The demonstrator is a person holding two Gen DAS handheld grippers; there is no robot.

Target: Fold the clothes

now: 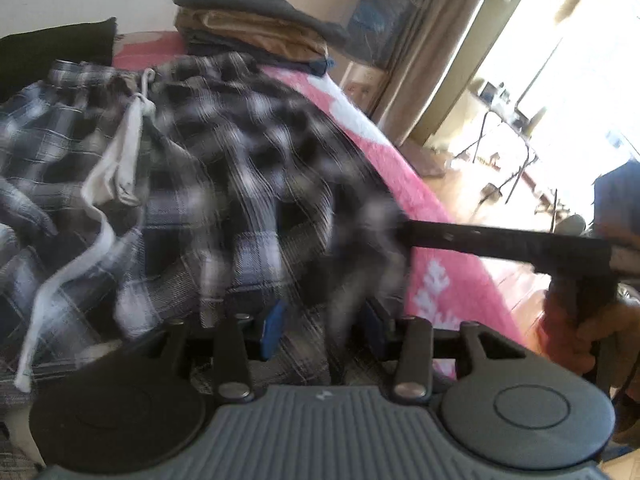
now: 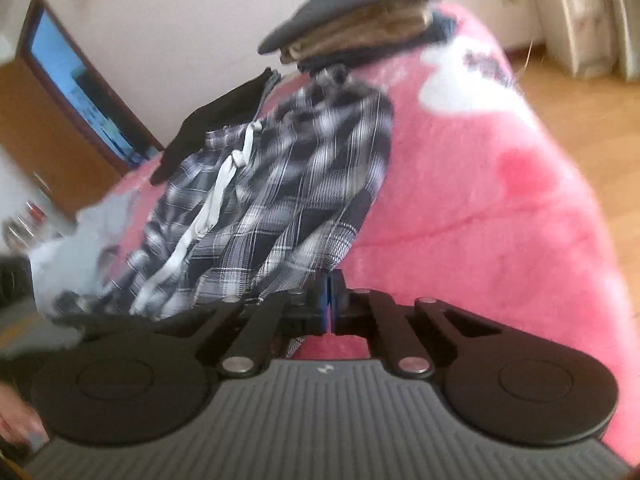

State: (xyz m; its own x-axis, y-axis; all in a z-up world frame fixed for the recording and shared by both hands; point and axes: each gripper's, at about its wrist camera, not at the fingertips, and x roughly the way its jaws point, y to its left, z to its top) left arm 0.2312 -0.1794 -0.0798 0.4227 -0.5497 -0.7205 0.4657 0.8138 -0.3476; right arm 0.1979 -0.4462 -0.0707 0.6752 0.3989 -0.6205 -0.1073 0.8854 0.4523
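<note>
On the fluffy pink blanket [image 2: 480, 208], the right gripper [image 2: 330, 300] pinches the black-and-white plaid drawstring shorts' [image 2: 280, 200] edge, seemingly to fold; the left gripper [image 1: 324, 332] stands half-open over cloth, grip uncertain.

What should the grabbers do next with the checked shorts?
Probably lift the right gripper a little and carry its edge across. It looks shut on an edge of the plaid shorts, which still lie crumpled on the pink blanket. The left gripper is open, cloth between its fingers.
</note>
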